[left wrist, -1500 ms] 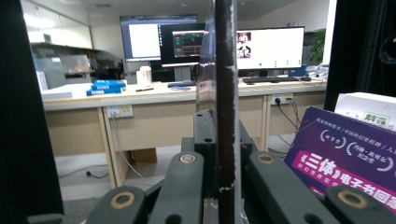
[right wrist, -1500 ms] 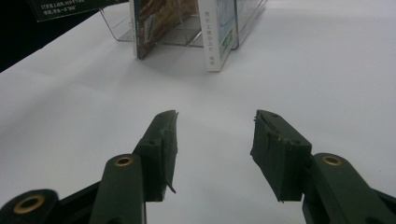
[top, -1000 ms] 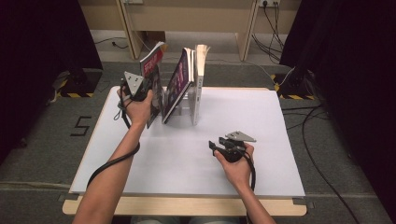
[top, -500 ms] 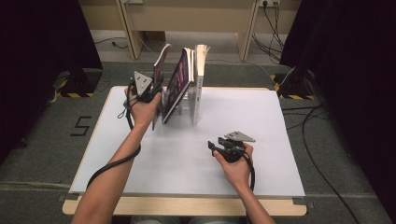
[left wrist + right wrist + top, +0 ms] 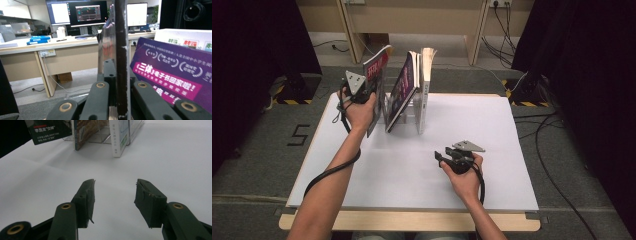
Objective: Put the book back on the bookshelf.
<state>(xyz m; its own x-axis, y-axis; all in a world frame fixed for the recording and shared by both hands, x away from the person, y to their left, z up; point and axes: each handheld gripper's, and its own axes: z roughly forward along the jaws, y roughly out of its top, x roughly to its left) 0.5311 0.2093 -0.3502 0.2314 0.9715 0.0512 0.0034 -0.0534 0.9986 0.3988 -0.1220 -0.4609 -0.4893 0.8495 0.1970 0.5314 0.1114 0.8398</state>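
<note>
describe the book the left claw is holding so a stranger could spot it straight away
On the white table, look at the far edge, where a clear rack holds a row of upright books. The one meant is the leftmost, the red-covered book, gripped at its edge by the left claw. Unlike the purple book beside it, it is lifted off the table.

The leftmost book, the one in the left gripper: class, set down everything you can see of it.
The leftmost book is a thin paperback with a glossy red and dark cover bearing printed characters. It stands tilted, its top leaning right toward the purple book in the clear rack, its lower edge by the white table. The left gripper is shut on its edge; in the left gripper view that dark edge runs upright between the jaws.
</note>
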